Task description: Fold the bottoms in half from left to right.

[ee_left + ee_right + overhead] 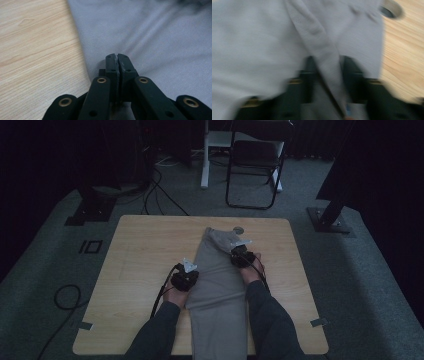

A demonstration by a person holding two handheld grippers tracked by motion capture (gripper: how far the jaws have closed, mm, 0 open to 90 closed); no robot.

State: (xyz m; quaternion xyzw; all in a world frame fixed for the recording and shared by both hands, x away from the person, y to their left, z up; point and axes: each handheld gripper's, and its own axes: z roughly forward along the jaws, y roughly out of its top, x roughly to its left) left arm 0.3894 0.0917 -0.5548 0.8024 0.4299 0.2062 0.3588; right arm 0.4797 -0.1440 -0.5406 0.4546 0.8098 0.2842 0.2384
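Note:
A long grey garment (pixel 220 280) lies lengthwise down the middle of the wooden table (pixel 145 250), its near end hanging over the front edge. My left gripper (pixel 187 274) rests at the garment's left edge. In the left gripper view its jaws (pixel 117 56) are pressed together over the grey cloth (pixel 150 37), with bare table (pixel 32 50) to the left. My right gripper (pixel 240 251) is at the garment's far right part. The right gripper view is blurred. There a raised fold of the cloth (pixel 324 50) runs between the two jaws of the gripper (pixel 329 62), which pinch it.
A round cable hole (pixel 238 229) sits in the table just beyond the garment's far end, also seen as the cable hole (pixel 390 10) in the right gripper view. A black chair (pixel 255 160), stand bases and cables occupy the floor behind and left of the table.

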